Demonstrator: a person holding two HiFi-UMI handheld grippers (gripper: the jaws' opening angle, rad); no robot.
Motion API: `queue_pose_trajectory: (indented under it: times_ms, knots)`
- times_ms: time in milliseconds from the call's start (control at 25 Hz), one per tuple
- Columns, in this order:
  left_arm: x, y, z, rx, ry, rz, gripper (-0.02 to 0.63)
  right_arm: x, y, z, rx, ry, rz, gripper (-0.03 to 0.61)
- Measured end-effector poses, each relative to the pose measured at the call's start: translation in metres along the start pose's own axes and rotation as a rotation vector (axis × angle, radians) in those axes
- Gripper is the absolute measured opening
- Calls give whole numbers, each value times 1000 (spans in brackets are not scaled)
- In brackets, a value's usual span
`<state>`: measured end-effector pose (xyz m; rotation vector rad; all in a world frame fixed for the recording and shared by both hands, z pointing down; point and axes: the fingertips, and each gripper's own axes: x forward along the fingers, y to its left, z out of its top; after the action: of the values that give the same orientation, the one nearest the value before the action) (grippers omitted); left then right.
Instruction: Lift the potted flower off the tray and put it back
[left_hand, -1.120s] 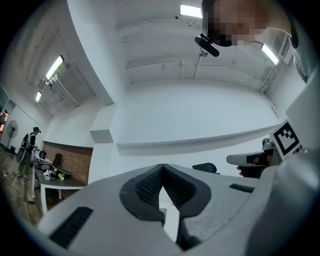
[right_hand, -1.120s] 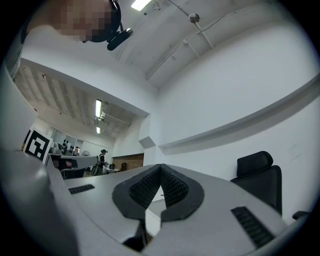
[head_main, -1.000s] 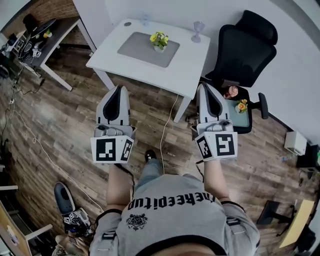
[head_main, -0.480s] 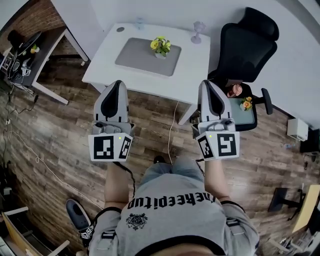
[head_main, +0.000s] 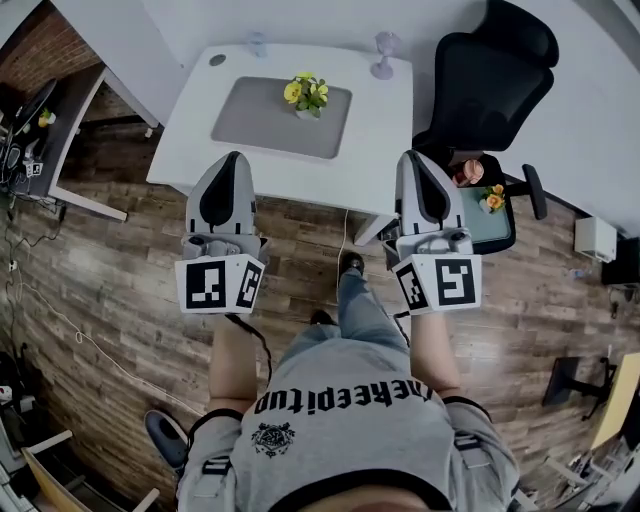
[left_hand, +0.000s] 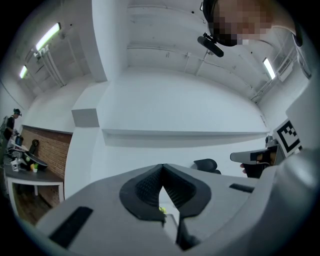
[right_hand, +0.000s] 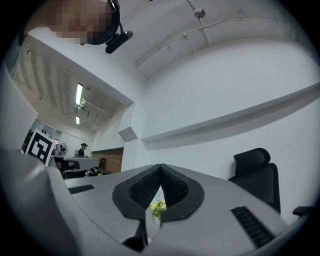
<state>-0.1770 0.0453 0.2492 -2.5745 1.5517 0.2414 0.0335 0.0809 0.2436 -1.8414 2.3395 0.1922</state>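
Observation:
The potted flower (head_main: 305, 95), yellow blooms in a small white pot, stands on the far side of the grey tray (head_main: 262, 120) on a white table (head_main: 385, 130). Both grippers are held level in front of the table's near edge, apart from the pot. My left gripper (head_main: 231, 157) is shut with nothing in it, and so is my right gripper (head_main: 412, 156). In the right gripper view the flower (right_hand: 158, 206) shows small below the closed tips of the right gripper (right_hand: 161, 166). The left gripper (left_hand: 162, 166) has its tips touching, with a speck of the flower (left_hand: 161, 210) beneath.
A purple glass (head_main: 383, 55) and a clear glass (head_main: 257, 42) stand at the table's far edge. A black office chair (head_main: 490, 75) is right of the table, with a low stand holding other flowers (head_main: 488, 200) beside it. A dark desk (head_main: 40, 130) is at left.
The person has walked toward the white table. Both grippers came forward with them, staying shut, and their tips now overlap the table's near edge in the head view.

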Motion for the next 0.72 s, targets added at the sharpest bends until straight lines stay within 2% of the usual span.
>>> queue_pose_trajectory:
  times_ms: [200,440,720]
  knots:
    - [50,9,-14,0,19,12,3,49,-23,-9,3,4,32,2]
    - [109,12,-42,-1,61,48,3,112,-50,-32,7,54,103,2]
    - [152,16,-106,-33,193,88,3,157,-72,-84,43,163,155,2]
